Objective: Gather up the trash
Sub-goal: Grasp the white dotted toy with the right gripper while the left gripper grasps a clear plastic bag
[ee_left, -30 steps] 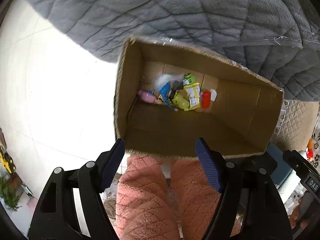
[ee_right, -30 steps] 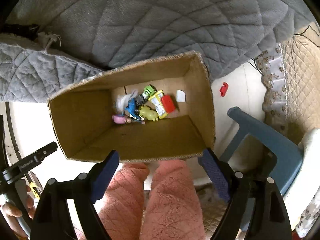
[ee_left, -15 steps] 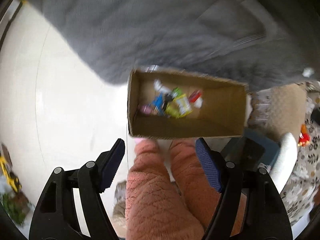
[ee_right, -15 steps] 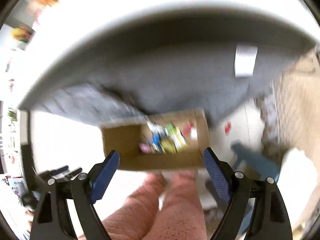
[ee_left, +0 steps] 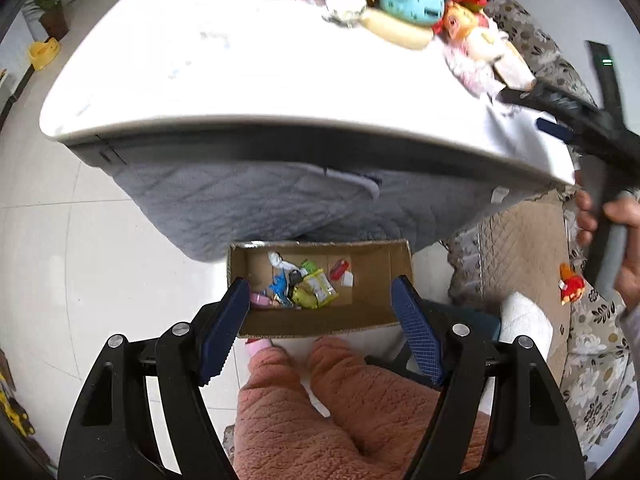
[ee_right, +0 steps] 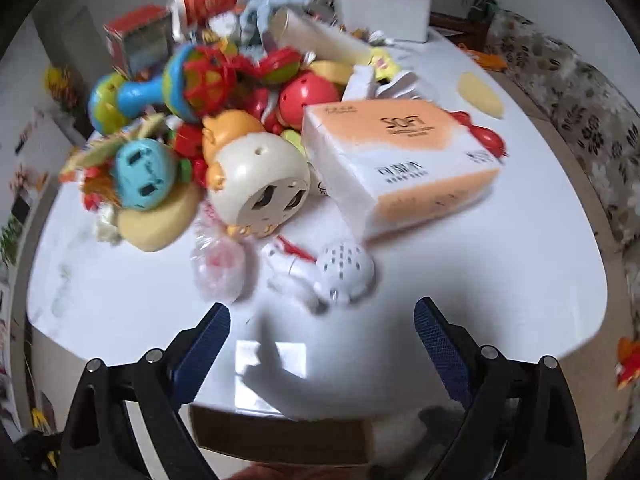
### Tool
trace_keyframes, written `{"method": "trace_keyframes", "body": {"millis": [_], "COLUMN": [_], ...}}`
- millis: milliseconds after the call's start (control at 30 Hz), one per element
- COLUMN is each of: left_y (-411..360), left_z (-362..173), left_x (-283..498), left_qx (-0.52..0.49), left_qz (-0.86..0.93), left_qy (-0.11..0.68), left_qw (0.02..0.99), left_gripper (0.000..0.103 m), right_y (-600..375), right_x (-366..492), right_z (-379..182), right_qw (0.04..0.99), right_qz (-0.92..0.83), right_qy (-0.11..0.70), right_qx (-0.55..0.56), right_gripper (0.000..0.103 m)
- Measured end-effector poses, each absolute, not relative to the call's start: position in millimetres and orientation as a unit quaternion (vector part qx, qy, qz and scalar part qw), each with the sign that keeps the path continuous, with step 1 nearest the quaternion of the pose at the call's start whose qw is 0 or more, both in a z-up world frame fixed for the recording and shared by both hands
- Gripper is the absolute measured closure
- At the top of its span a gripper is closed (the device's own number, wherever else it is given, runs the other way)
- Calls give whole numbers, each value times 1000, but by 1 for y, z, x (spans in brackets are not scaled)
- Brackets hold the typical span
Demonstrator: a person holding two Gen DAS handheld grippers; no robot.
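The left gripper (ee_left: 320, 312) hangs with its blue-padded jaws spread wide and nothing between them, pointing steeply down at the floor. Straight below it sits the open cardboard box (ee_left: 384, 272) on pale tiles, tucked against the grey quilted cover (ee_left: 248, 204) that drapes from under the table. In the bottom of the box lies the collected trash (ee_left: 304, 284): a small heap of wrappers, yellow-green, blue, white and pink, with a red scrap a little apart to the right. The person's legs in fuzzy salmon trousers (ee_left: 320, 412) fill the near edge of that view.

The right gripper (ee_right: 322, 328) is empty too; its jaws have just been opening and now stand very wide, over the near edge of the white table (ee_right: 500, 280). Just beyond its tips lie a white perforated ball toy (ee_right: 346, 270) and a crinkled clear wrapper with red print (ee_right: 218, 268). Farther in is a heap of toys: a cream round-headed toy (ee_right: 258, 186), a teal toy (ee_right: 144, 174), a bright rattle (ee_right: 160, 92), red balls. To the right of the heap is an orange-and-white tissue pack (ee_right: 400, 160) marked SOFT. Below the table's edge a strip of the cardboard box (ee_right: 280, 436) shows. From the left view, a hand (ee_left: 624, 240) holds the right gripper's handle above the table's corner.
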State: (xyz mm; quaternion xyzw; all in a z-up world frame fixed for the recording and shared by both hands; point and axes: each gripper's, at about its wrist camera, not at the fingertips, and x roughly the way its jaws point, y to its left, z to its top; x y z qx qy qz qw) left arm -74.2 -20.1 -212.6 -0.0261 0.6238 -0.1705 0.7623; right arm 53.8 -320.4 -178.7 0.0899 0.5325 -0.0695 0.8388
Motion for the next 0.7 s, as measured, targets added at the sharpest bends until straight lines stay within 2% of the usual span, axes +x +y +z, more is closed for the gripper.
{"method": "trace_keyframes", "body": {"millis": [67, 133, 167, 500, 700], "left_y": [-18, -15, -14, -26, -72], "left_z": [-206, -205, -205, -211, -203], "left_x": [-72, -72, -71, -65, -45], "left_qx": [-29, -34, -36, -27, -6], "left_qz": [-164, -158, -156, -154, -189], "left_qy": [622, 624, 625, 633, 622], "left_qw": [765, 765, 764, 758, 760], "left_gripper": [31, 31, 31, 31, 31], "right_y": [-321, -322, -321, -323, -316], "right_x": [66, 74, 76, 18, -35], "right_z": [-185, -193, -193, -158, -109], "right_qw": [834, 826, 829, 841, 868], "right_qz": [-60, -57, -54, -32, -46], "right_qy": [542, 556, 554, 516, 476], "right_qx": [80, 70, 59, 159, 138], "right_gripper": [17, 42, 44, 44, 44]}}
